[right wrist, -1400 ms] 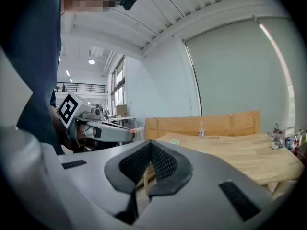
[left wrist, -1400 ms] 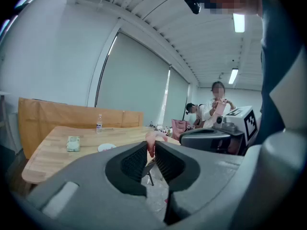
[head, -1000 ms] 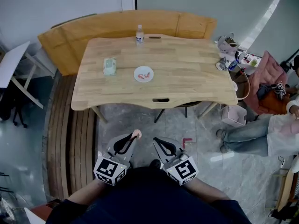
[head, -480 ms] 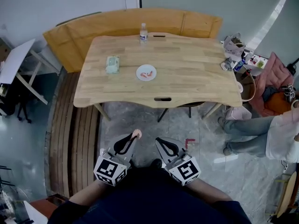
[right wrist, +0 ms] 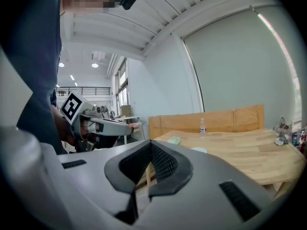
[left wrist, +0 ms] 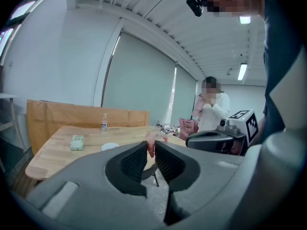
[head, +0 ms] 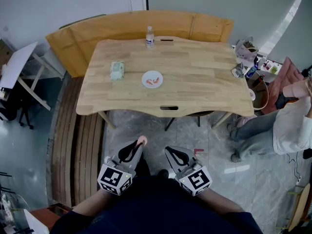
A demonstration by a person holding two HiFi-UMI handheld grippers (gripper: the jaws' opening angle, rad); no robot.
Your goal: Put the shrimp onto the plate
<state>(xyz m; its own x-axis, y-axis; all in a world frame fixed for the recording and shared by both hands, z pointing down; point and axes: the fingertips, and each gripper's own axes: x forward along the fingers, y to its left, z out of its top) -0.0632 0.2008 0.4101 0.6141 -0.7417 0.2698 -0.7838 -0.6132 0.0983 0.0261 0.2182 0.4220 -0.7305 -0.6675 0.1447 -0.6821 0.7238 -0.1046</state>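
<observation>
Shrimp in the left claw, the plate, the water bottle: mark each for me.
shrimp (head: 142,140), head view, its exposed pink end
plate (head: 146,79), head view, bare white left edge
water bottle (head: 150,37), head view, middle of its body

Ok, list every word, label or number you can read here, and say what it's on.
No text can be read in any view.
Bottle label: too small to read.
Green packet: print too small to read.
Left marker cube, right marker cube: black-and-white square patterns only, no letters.
Small items on the table: too small to read.
</observation>
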